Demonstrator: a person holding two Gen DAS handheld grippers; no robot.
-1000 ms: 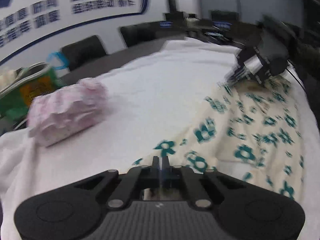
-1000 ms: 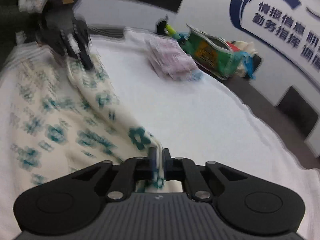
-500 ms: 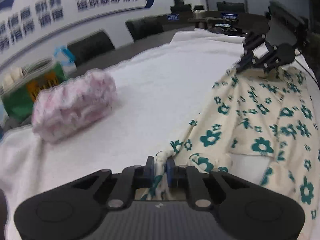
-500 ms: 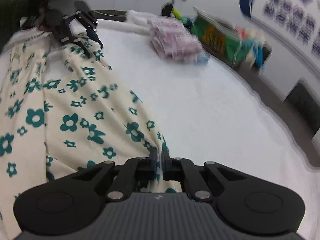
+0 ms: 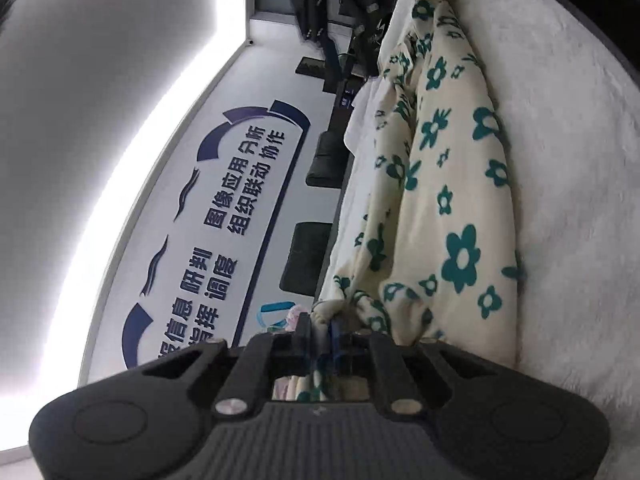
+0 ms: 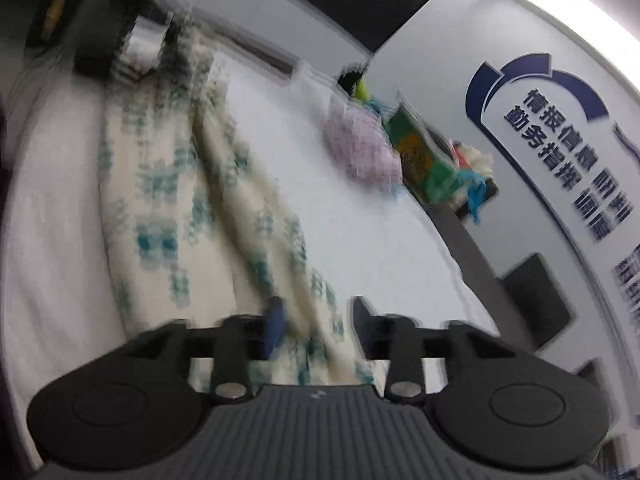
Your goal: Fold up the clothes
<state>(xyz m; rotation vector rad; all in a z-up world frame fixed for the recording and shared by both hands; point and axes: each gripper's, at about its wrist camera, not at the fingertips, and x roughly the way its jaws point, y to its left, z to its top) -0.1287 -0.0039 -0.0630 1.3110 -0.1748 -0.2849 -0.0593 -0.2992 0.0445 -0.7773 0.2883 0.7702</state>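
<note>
Folding is proceeding on the cream garment with teal flowers point(image 5: 452, 200), which is lying lengthwise on the white-covered tabletop point(image 5: 560, 120), doubled over along one long edge so that a rolled fold is running down its length. The left gripper point(image 5: 320, 330) is pinching a bunched corner of the garment, with its jaws closed on the cloth. The right gripper point(image 6: 318, 322) is opening at this moment; the garment's edge is lying between the parted fingers, but the pads are not pressing on it, so this end appears to be in the course of being let go. The right wrist view is blurred, and finer detail of the cloth there cannot be made out.

Judging from how things lie, the first lengthwise fold is looking done or nearly so, while the crosswise folds are looking outstanding, since the garment is lying at full length. A pink folded bundle point(image 6: 362, 148) is sitting well apart near the far edge, beside a green bag point(image 6: 420, 156), suggesting one item is already finished
</note>
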